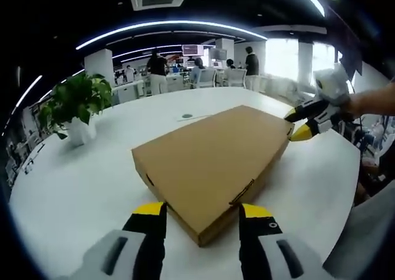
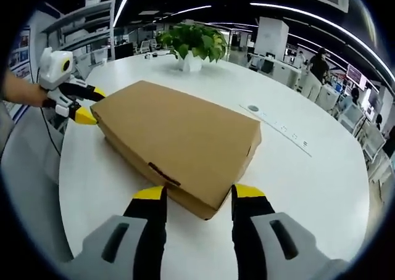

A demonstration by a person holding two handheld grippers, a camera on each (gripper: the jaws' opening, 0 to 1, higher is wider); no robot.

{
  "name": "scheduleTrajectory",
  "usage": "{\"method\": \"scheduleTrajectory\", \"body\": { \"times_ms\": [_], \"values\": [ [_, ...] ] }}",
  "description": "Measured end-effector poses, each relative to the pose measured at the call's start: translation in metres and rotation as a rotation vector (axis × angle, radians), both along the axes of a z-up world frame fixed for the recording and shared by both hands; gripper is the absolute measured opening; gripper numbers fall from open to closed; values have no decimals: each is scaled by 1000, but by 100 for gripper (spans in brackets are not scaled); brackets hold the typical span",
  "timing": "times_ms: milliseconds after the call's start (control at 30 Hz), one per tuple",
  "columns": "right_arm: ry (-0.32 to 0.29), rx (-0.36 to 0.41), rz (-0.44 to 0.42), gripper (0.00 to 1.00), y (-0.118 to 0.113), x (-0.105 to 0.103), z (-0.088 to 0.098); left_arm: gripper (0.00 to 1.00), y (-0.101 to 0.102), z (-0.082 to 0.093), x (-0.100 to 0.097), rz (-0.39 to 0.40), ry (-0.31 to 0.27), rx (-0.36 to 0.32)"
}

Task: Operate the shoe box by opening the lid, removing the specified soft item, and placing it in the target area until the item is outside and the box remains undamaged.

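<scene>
A flat brown cardboard shoe box (image 1: 210,160) lies on the white round table (image 1: 74,187) with its lid closed. In the left gripper view my left gripper (image 1: 202,211) is open, its yellow-tipped jaws standing wide on either side of the box's near corner. The right gripper (image 1: 299,124), held by a hand, sits open at the box's far right corner. Seen from the right gripper view, the same box (image 2: 179,135) has its near corner between the spread jaws of my right gripper (image 2: 199,192). The left gripper (image 2: 85,104) is at the far left corner. The box's contents are hidden.
A green plant in a white pot (image 1: 77,107) (image 2: 192,42) stands on the table beyond the box. A round cable port (image 2: 253,108) and a thin white strip (image 2: 284,131) lie on the tabletop (image 2: 308,187). Several people and desks fill the office behind.
</scene>
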State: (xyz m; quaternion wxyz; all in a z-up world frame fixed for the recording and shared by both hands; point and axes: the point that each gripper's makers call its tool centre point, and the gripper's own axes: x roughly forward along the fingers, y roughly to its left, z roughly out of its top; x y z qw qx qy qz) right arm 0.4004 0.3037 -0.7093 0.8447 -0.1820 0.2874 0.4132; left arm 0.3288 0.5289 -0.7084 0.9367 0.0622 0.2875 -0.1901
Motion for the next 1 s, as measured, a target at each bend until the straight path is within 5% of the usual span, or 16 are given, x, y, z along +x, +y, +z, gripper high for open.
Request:
{"method": "scheduleTrajectory", "body": {
  "times_ms": [1000],
  "values": [
    [54, 17, -22, 30, 49, -57, 2, 46, 63, 1, -18, -150, 128, 63]
  ]
}}
